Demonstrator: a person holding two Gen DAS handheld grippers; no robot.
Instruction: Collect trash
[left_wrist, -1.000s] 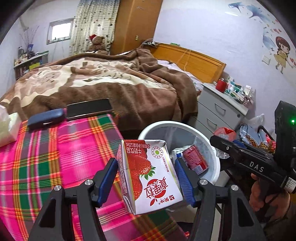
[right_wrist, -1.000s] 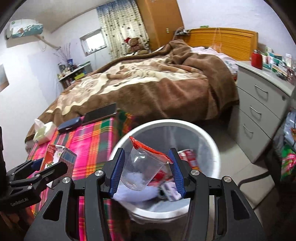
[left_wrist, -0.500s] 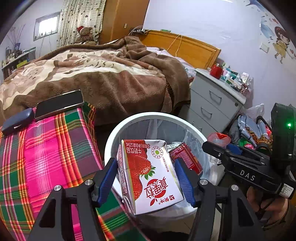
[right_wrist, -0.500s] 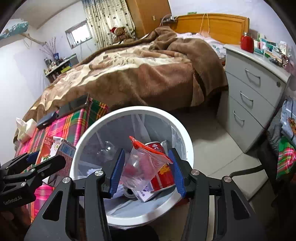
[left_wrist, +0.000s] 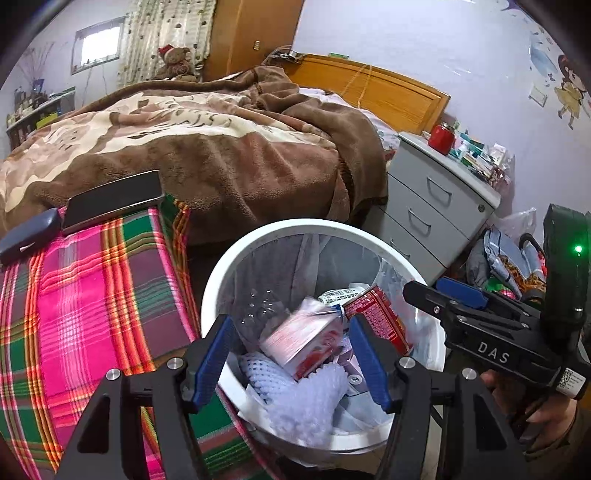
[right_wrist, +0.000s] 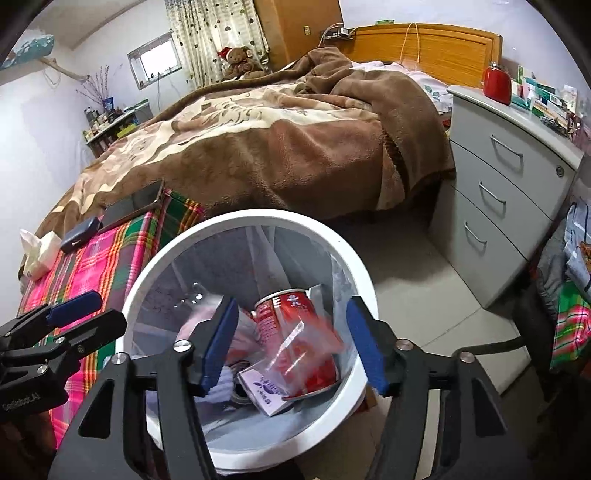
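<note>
Both grippers, left (left_wrist: 290, 356) and right (right_wrist: 291, 341), hang spread and empty above the bin (left_wrist: 236, 258). Carton (left_wrist: 301, 341) and bag (right_wrist: 303, 341) blur inside it, evidently dropping as trash.

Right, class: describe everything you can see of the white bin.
The bin is round with a smooth white rim, plastic by its look, and a thin clear liner. It stands upright on the floor against the plaid cloth, near the bed. Inside lie a red can, a blurred carton and white mesh foam. Neither gripper touches it.

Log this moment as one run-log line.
left gripper: open | right gripper: open | milk carton, plastic bag: dropping into bin
</note>
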